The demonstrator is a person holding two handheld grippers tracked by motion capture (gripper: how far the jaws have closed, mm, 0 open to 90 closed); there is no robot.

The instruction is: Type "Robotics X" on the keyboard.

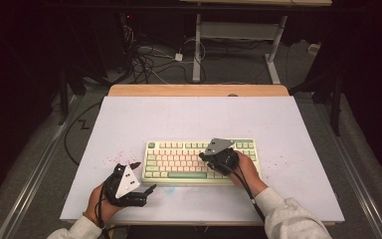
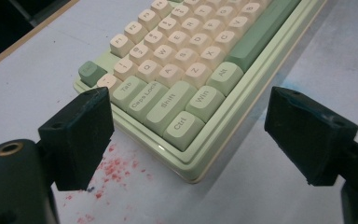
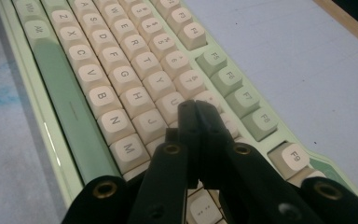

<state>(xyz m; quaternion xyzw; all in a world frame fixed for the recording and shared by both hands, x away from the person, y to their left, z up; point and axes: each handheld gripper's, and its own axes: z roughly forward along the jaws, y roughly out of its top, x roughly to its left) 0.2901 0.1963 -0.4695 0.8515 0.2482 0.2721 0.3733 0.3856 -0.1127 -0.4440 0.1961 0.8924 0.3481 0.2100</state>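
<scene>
A pale green keyboard (image 1: 199,160) with cream keys lies flat on the white table top. My right gripper (image 1: 202,157) hovers over its right half, held by a hand in a grey sleeve. In the right gripper view the right gripper (image 3: 195,108) is shut, tips together with nothing between them, low over the keys by J and U on the keyboard (image 3: 121,70). My left gripper (image 1: 145,176) rests at the keyboard's front left corner. It stands open (image 2: 193,135), its pads (image 2: 81,135) wide apart on either side of the Ctrl corner of the keyboard (image 2: 186,70), not touching it.
The white table top (image 1: 129,124) has red specks (image 1: 114,158) left of the keyboard and a faint blue smudge (image 1: 171,189) in front of it. A wooden edge (image 1: 199,90) runs along the back. Beyond it are floor cables (image 1: 144,62) and a desk frame (image 1: 238,30).
</scene>
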